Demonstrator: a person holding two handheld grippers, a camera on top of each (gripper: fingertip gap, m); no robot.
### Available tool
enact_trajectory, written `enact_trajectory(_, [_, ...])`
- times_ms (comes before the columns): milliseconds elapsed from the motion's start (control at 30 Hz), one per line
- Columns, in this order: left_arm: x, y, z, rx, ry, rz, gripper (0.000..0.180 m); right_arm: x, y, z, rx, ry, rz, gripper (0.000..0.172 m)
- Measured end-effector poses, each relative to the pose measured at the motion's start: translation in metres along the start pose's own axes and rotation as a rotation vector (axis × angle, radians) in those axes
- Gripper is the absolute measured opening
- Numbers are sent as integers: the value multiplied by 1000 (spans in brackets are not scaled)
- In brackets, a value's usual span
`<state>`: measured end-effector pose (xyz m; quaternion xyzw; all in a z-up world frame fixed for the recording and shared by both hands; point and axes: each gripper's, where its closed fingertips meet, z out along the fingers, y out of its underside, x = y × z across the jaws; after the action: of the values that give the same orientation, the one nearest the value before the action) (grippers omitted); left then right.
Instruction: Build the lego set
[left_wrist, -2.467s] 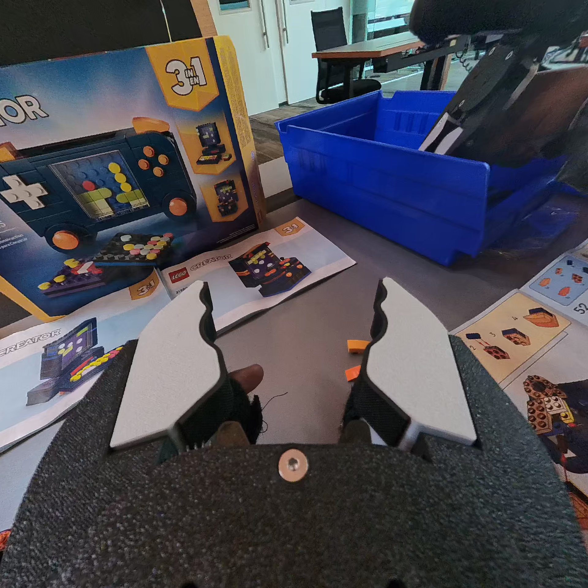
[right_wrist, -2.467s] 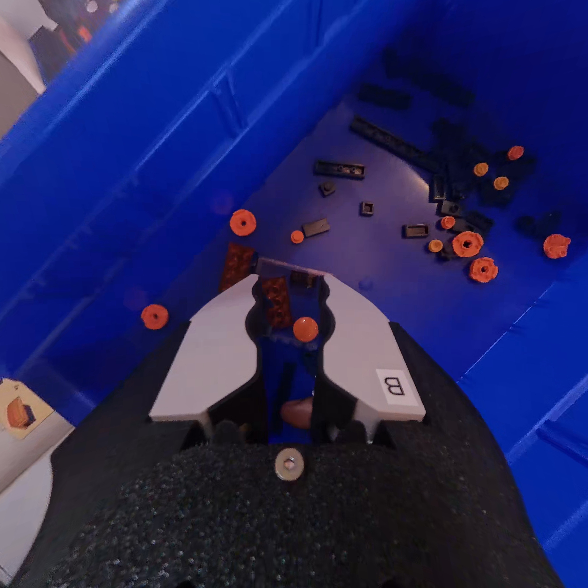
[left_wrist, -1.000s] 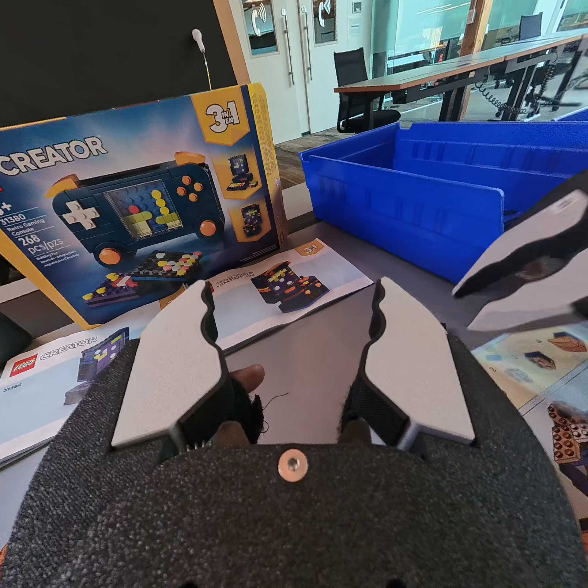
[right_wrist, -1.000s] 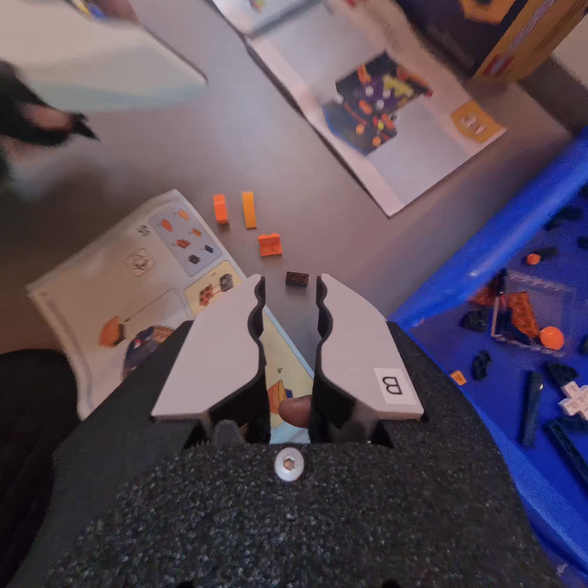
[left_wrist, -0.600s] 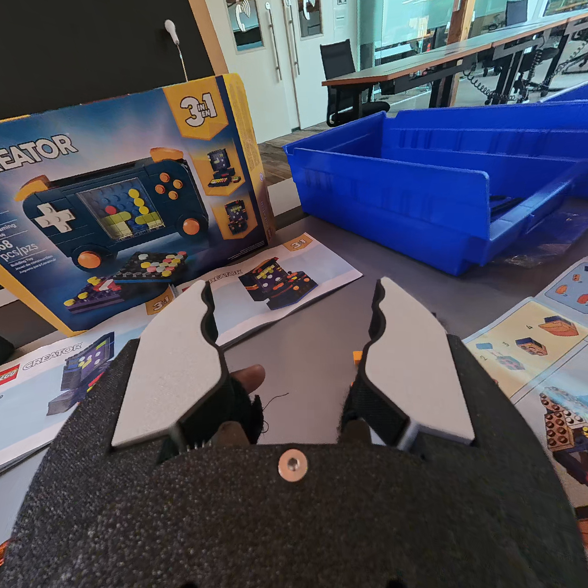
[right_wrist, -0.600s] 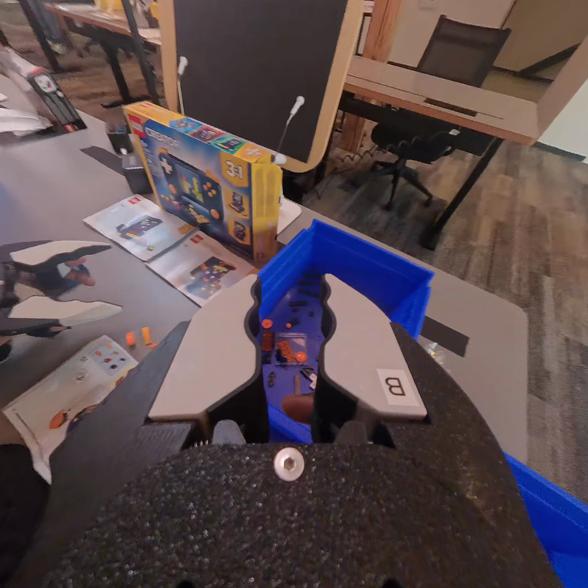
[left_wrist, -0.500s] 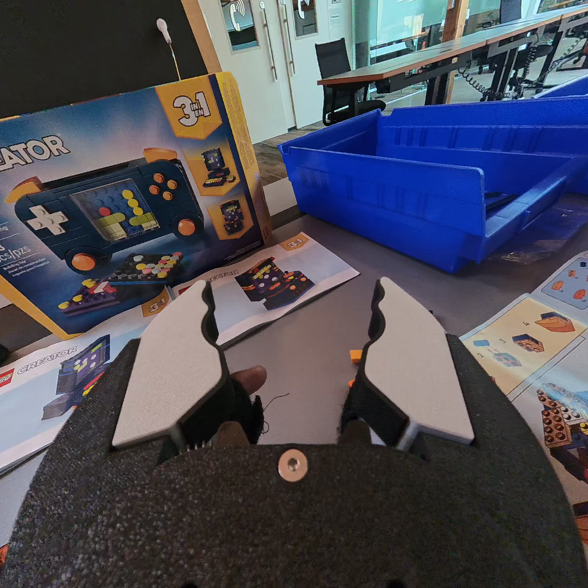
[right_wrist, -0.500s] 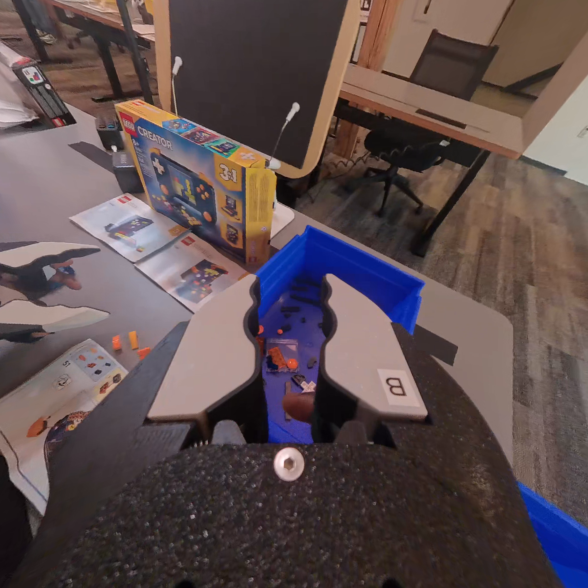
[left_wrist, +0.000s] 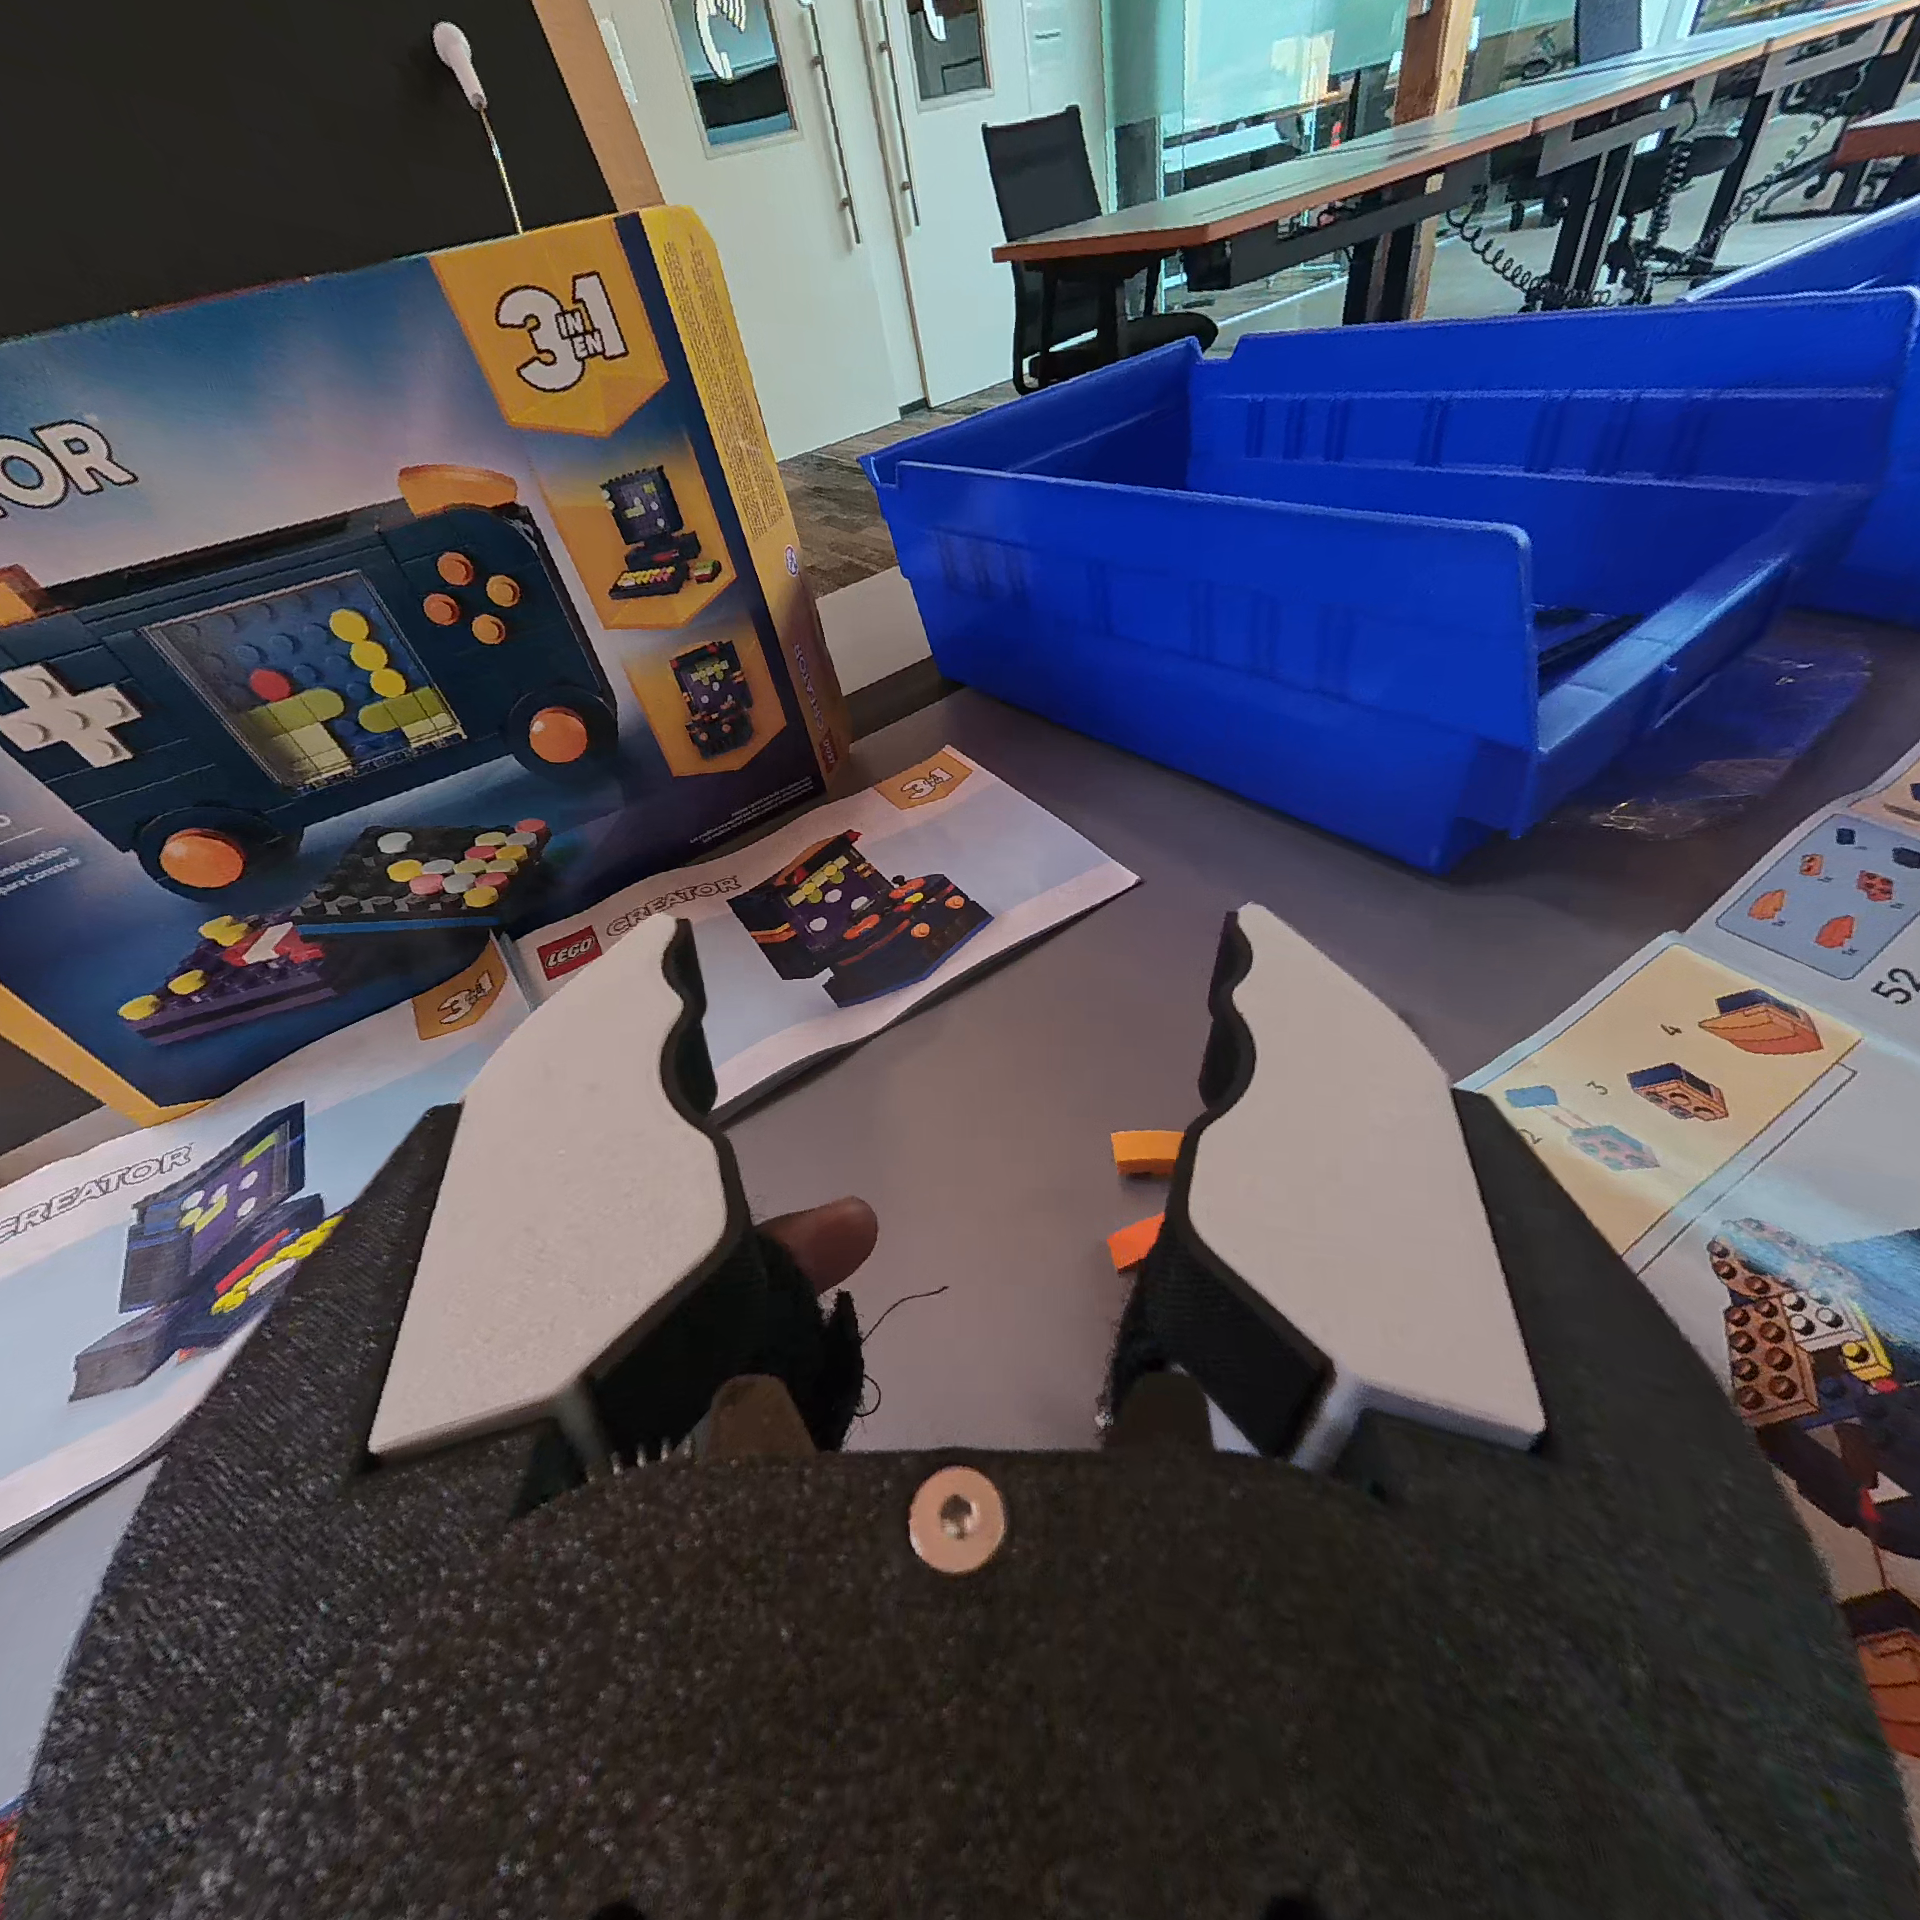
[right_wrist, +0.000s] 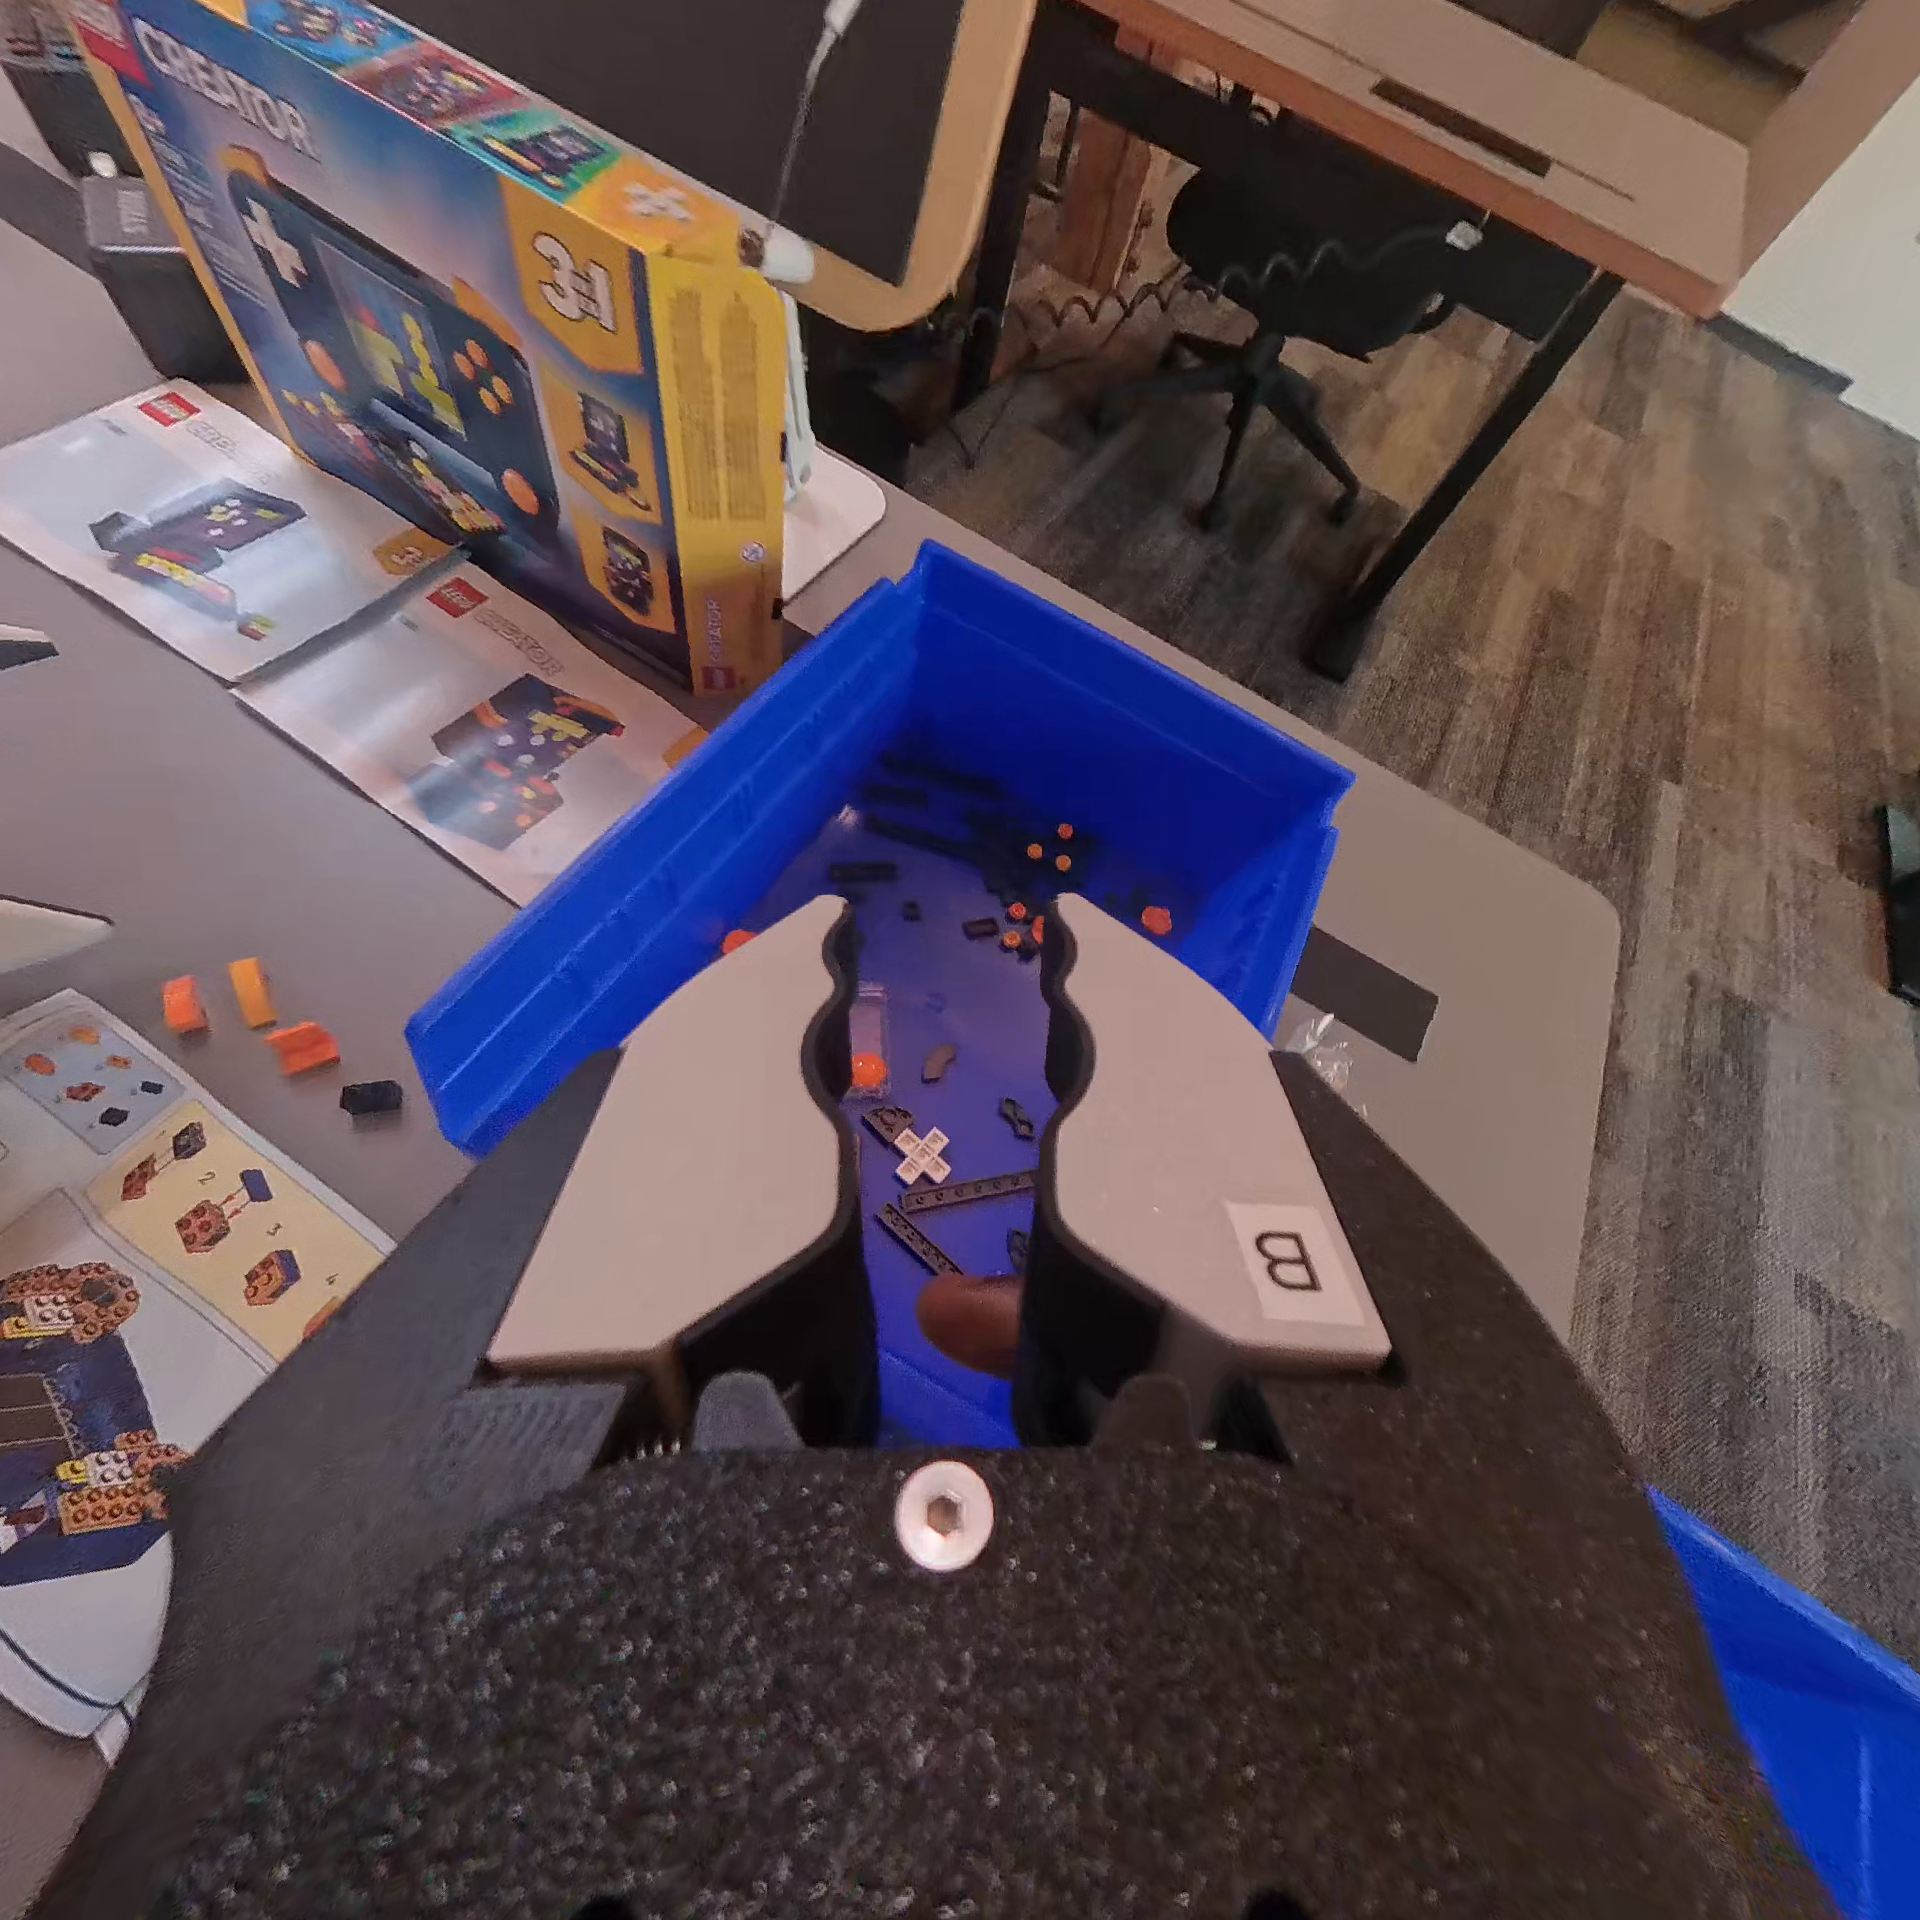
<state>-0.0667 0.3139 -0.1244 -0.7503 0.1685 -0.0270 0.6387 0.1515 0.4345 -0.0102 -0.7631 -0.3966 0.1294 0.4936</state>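
Note:
My left gripper (left_wrist: 956, 925) is wide open and empty, low over the grey table. Two small orange bricks (left_wrist: 1143, 1151) lie on the table just inside its right finger. My right gripper (right_wrist: 948, 909) is partly open with nothing between its pads. It hovers above the blue bin (right_wrist: 644, 883) and looks down into it. On the bin floor lie several dark bricks, small orange round pieces (right_wrist: 1049, 852), a white cross piece (right_wrist: 923, 1153) and a clear piece with an orange ball (right_wrist: 868, 1039). The bin also shows in the left wrist view (left_wrist: 1195, 623).
A toy brick set box (left_wrist: 364, 623) stands at the back left, with closed booklets (left_wrist: 831, 935) in front of it. An open instruction booklet (right_wrist: 156, 1195) lies by three orange bricks (right_wrist: 249, 987) and a dark brick (right_wrist: 371, 1096). The table edge and floor lie beyond the bin.
My right gripper left the bin, swung over the table by the loose bricks, and is back above the bin, nearer than half a second ago. My left gripper stayed open and barely moved.

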Motion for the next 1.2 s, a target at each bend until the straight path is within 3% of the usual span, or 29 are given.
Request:
enact_trajectory(267, [2,0,0,0,11,-1,93,7,27,15,-74,-84,87,33])
enact_trajectory(833, [2,1,2,-2,8,7,91,6,42,37,-129,-114,132,29])
enact_trajectory(967, [0,5,4,-14,-3,17,91,7,34,73,-129,-115,271,19])
enact_trajectory(1200, [3,-5,-1,26,3,25,91,22,66,170,-517,-182,273,17])
